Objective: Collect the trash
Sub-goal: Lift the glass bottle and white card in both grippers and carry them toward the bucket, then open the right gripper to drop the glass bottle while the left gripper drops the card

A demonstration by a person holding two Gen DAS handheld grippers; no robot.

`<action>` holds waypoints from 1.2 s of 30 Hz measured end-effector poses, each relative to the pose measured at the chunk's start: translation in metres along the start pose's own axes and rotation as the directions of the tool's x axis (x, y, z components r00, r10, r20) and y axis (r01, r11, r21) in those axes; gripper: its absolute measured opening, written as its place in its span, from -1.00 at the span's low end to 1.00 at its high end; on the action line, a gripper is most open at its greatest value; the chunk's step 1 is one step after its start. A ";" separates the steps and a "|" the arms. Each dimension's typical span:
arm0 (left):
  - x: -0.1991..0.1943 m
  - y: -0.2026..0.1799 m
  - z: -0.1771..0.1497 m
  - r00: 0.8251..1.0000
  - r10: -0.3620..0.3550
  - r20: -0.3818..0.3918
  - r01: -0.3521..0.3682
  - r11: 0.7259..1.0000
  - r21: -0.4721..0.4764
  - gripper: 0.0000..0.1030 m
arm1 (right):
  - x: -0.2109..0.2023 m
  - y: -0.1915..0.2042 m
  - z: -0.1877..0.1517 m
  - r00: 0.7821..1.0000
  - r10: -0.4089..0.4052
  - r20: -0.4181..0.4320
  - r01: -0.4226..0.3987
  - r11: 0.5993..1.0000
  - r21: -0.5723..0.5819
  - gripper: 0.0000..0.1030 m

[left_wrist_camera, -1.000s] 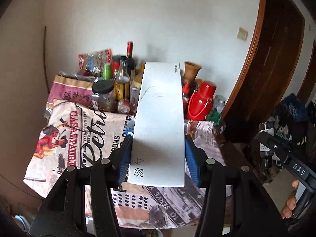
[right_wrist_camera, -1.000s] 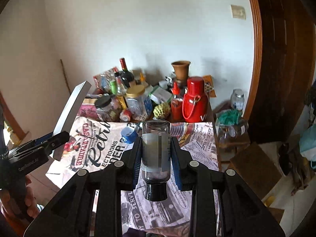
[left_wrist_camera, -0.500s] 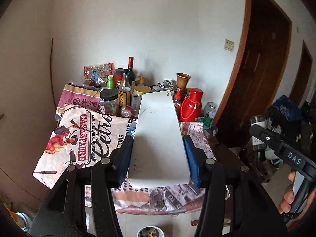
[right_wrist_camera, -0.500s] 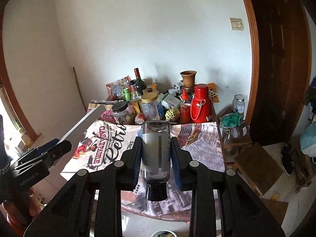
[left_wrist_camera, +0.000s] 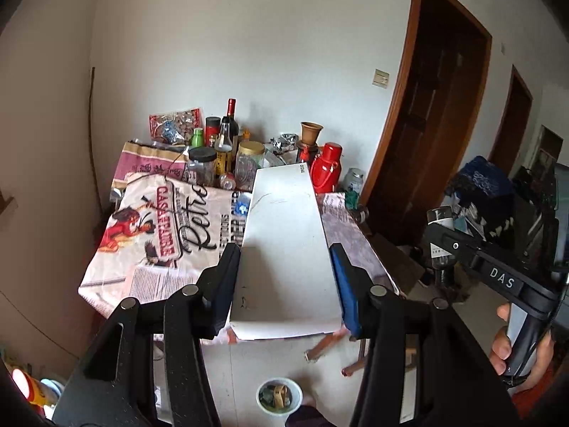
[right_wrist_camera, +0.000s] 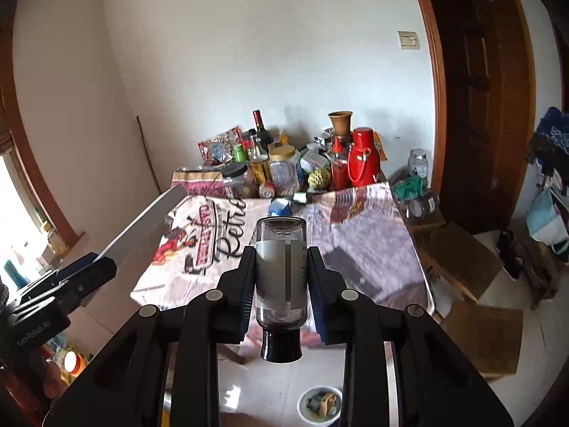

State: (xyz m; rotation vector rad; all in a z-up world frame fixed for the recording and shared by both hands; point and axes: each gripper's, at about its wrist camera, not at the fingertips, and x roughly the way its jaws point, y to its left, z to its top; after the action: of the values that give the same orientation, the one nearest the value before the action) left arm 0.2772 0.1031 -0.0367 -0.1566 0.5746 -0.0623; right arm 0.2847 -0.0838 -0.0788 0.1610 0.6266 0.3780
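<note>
The left tool is pinching a white box; the right tool is gripping a small bottle above the bench.

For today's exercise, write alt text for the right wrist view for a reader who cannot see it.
The right gripper clamps a small clear bottle, black cap toward the camera, above a table under a printed cloth, crowded with jars at the back. At left, the left gripper holds a long white box.

White walls, dark wooden door, pale tiled floor, bright window.
</note>
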 end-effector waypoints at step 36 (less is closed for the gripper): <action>0.154 -0.012 -0.266 0.822 0.027 -0.570 -0.122 0.984 -0.130 -0.03 | 0.127 -0.097 -0.217 0.860 0.039 -0.509 -0.019 0.999 0.045 -0.50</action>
State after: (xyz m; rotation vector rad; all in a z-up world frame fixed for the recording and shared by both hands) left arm 0.2608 0.0405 -0.3375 -0.2770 1.1874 0.0173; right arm 0.2777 -0.1160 -0.3461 0.1058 1.1602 0.4416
